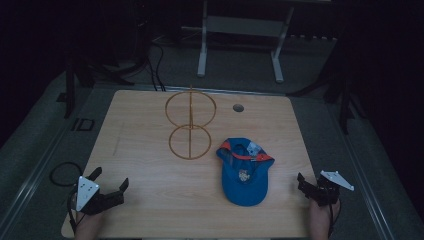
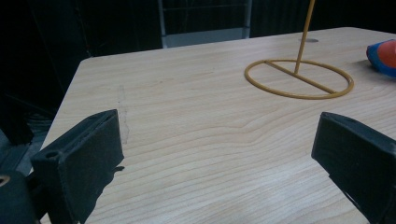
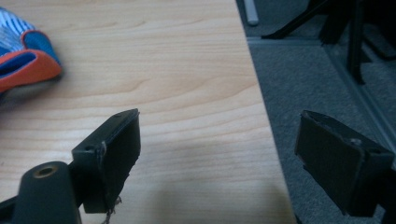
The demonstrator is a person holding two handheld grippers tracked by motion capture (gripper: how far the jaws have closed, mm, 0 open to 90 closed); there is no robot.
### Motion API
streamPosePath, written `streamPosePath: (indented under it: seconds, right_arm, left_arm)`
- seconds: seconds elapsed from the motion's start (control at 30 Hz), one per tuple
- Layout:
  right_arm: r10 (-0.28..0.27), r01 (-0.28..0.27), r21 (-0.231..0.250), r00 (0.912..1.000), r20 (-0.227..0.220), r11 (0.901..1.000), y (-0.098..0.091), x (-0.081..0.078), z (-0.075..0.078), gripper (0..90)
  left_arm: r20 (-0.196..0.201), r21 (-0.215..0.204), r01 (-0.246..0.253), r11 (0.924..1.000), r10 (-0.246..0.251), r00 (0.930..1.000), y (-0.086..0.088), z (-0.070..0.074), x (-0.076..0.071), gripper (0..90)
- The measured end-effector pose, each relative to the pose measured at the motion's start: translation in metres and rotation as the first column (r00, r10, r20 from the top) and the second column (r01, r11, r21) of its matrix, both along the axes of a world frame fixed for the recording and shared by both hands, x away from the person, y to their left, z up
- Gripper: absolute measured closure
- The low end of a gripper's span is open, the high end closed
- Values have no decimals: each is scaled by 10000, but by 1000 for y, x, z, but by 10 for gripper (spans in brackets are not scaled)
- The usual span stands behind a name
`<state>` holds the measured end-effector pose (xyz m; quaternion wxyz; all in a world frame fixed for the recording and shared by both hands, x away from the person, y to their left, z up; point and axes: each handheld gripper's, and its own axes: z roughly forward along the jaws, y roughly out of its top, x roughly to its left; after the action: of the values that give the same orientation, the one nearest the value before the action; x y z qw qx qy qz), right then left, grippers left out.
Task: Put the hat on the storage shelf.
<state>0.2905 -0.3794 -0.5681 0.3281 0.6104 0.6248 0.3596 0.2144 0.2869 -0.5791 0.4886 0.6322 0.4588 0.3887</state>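
A blue cap (image 1: pixel 245 172) with orange trim lies upside down on the wooden table (image 1: pixel 150 150), right of centre. A gold wire stand (image 1: pixel 190 125) rises behind it: a ring base flat on the table, a post, and an upright ring on top. My left gripper (image 1: pixel 111 178) rests near the front left corner, open and holding nothing. In the left gripper view its jaws (image 2: pixel 219 135) are spread wide, with the stand's base (image 2: pixel 299 77) and the cap's edge (image 2: pixel 385 56) ahead. My right gripper (image 1: pixel 311 184) hovers open at the table's right edge, and in its own view (image 3: pixel 219 135) the cap (image 3: pixel 23 60) is off to the left.
A round cable hole (image 1: pixel 238 107) sits in the tabletop at the back right. A black cable loop (image 1: pixel 62 172) lies on the grey floor left of the table. White legs of another table (image 1: pixel 202 45) stand behind. The table's right edge (image 3: pixel 261 116) runs between the right jaws.
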Motion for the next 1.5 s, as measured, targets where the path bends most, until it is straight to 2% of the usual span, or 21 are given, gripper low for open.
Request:
streamPosePath:
  seconds: [0.17, 0.23, 0.3, 0.37, 0.43, 0.7, 0.87, 0.93, 1.0, 1.03, 1.1, 1.17, 1.27, 1.33, 1.47, 1.5]
  right_arm:
    - [120, -121, -54, 9999, -85, 9999, 1, 0, 0, 143]
    - [77, -76, -21, 9998, 162, 10000, 1, -2, 0, 143]
    - [258, -265, 199, 9990, 364, 9995, 1, -5, 1, 143]
    - [489, -486, -90, 9982, 361, 9988, 4, -5, 1, 142]
    - [626, -627, 6, 9970, 454, 9980, 5, -5, 5, 142]
    - [1227, -1235, 56, 9894, 771, 9923, 15, 7, 36, 142]
    - [1876, -1890, 108, 9790, 792, 9819, 28, 20, 54, 142]
    - [2298, -2312, 134, 9709, 678, 9728, 35, 26, 60, 142]
    - [2834, -2855, 232, 9566, 685, 9581, 43, 32, 65, 139]
    - [3066, -3077, 115, 9502, 558, 9514, 48, 35, 67, 139]
    - [3549, -3540, -261, 9334, 536, 9349, 59, 39, 70, 139]
    - [3850, -3843, -233, 9217, 473, 9229, 67, 44, 72, 139]
    - [4251, -4268, 263, 9036, 538, 9040, 77, 52, 73, 136]
    - [4606, -4632, 600, 8860, 528, 8842, 83, 58, 72, 133]
    - [4795, -4807, 385, 8768, 368, 8760, 97, 69, 68, 132]
    - [4915, -4925, 518, 8703, 311, 8688, 100, 72, 65, 132]
  left_arm:
    - [33, -15, -25, 10000, 25, 10000, 0, 0, 0, 23]
    - [35, -41, -150, 9999, 150, 9999, 0, 0, 0, 23]
    - [73, -96, -403, 9991, 404, 9992, 0, 0, 0, 23]
    - [80, -200, -390, 9990, 391, 9992, 1, 0, 1, 23]
    - [173, -192, -461, 9988, 464, 9988, 0, 0, 1, 23]
    - [67, 173, -358, 9992, 356, 9993, -4, 0, 1, 23]
    - [21, 640, -638, 9959, 638, 9980, -8, 1, 0, 23]
    - [28, 593, -797, 9951, 796, 9968, -9, 3, -1, 23]
    - [21, 390, -896, 9952, 896, 9960, -9, 5, -2, 27]
    - [-69, 212, -888, 9958, 890, 9960, -9, 7, -2, 27]
    - [-150, -153, -700, 9974, 698, 9974, -9, 8, -3, 27]
    - [-269, -321, -473, 9984, 464, 9986, -9, 9, -3, 27]
    - [-694, -190, -228, 9996, 215, 9974, -13, 10, -2, 27]
    - [-855, -140, -55, 9999, 43, 9963, -17, 10, -2, 27]
    - [-977, 136, 162, 9998, -148, 9951, -24, 10, -1, 26]
    - [-1009, 212, 178, 9996, -156, 9948, -25, 10, -1, 27]
